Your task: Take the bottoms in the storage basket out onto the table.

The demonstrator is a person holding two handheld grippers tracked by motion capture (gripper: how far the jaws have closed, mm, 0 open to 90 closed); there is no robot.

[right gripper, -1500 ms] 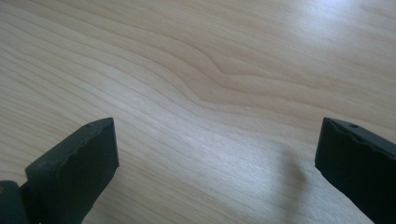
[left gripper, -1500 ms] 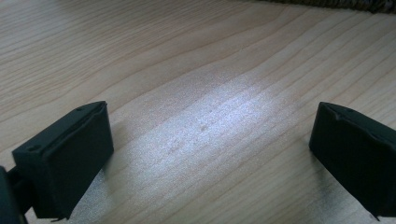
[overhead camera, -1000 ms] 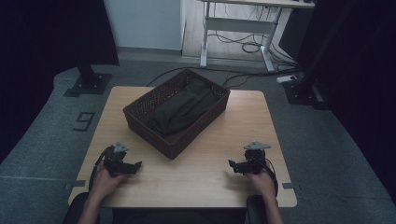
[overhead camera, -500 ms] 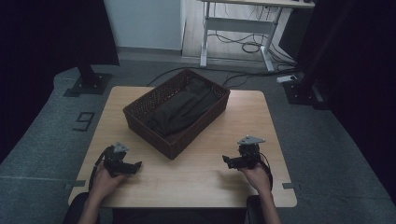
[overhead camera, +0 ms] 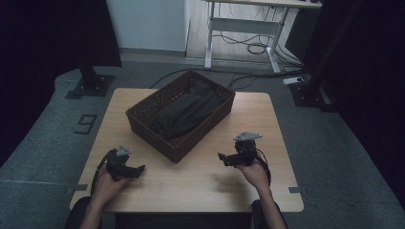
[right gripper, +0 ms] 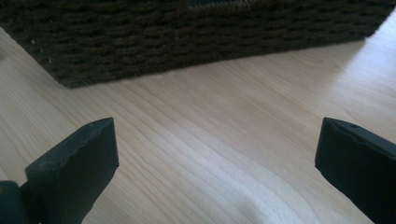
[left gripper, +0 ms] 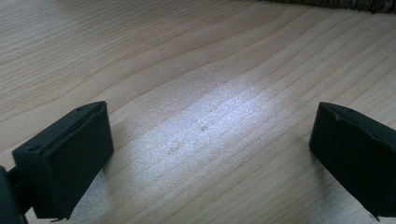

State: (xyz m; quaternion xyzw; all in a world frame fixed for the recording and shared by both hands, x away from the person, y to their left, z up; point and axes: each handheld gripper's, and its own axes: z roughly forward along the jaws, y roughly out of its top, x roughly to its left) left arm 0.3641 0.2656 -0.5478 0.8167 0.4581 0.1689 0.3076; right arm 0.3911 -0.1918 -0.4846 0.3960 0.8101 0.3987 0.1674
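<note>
We are holding a two-jaw gripper in each hand above a light wooden table [overhead camera: 200, 183]. In the high view, the left gripper [overhead camera: 138, 169] is sitting in the lower left of the frame, its jaws pointing toward the frame's right. The right gripper [overhead camera: 222, 157] is sitting right of centre in the lower half, its jaws pointing toward the frame's left and its grey three-cornered plate facing up.

In the left gripper view, we are seeing both black jaws standing wide apart, with bare wood grain between them. In the right gripper view, the jaws are likewise standing wide apart, gripping nothing.

A dark brown wicker basket [overhead camera: 143, 110] is resting on the table at the centre of the high view, turned at an angle to the table edges. A dark folded cloth [overhead camera: 186, 112] is lying inside it. In the right gripper view, the basket's woven wall [right gripper: 196, 37] is crossing the top of the frame, near the jaws but not touching them.
</note>
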